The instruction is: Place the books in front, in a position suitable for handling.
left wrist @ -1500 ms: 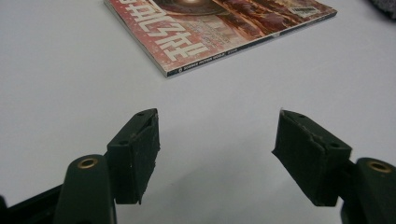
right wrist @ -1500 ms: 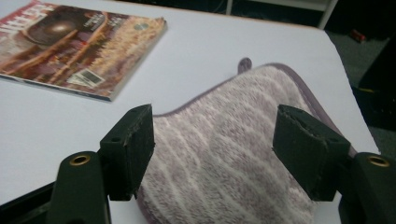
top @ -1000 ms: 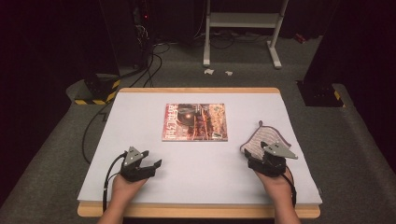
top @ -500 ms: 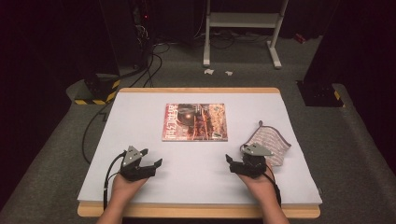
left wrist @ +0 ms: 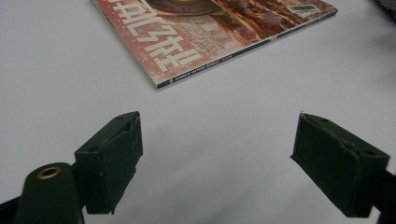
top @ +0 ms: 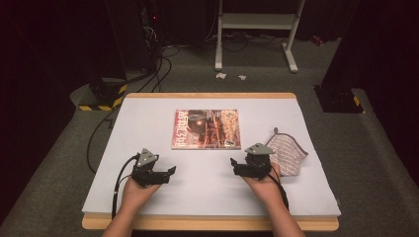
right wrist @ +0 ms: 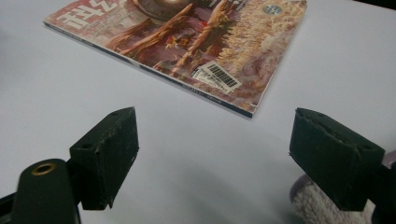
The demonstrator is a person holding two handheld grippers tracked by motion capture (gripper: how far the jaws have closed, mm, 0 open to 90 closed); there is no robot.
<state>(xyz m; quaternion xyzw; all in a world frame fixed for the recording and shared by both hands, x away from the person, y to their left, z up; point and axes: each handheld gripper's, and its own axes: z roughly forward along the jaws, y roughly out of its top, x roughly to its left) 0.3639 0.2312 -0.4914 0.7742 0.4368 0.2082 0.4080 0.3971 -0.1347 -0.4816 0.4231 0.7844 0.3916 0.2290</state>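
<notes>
A magazine (top: 206,129) with a red and brown cover lies flat in the middle of the white table top (top: 143,118). A grey patterned cloth (top: 290,154) lies to its right. My left gripper (top: 170,172) rests near the front left, open and empty, its jaws having just opened wider. In the left gripper view the magazine (left wrist: 201,32) lies ahead of the gripper (left wrist: 217,135). My right gripper (top: 233,167) sits just left of the cloth, open and empty after opening. In the right gripper view the gripper (right wrist: 212,126) faces the magazine's barcode corner (right wrist: 219,77), with the cloth (right wrist: 308,205) beside its right jaw.
The table's wooden front edge (top: 207,223) runs below the hands. Black cables (top: 106,123) trail off the left side to a yellow-striped base (top: 101,98). A white stand (top: 257,29) is on the floor behind the table.
My right gripper has moved left off the cloth toward the table's middle and its jaws have spread. The left gripper stayed in place while its jaws widened.
</notes>
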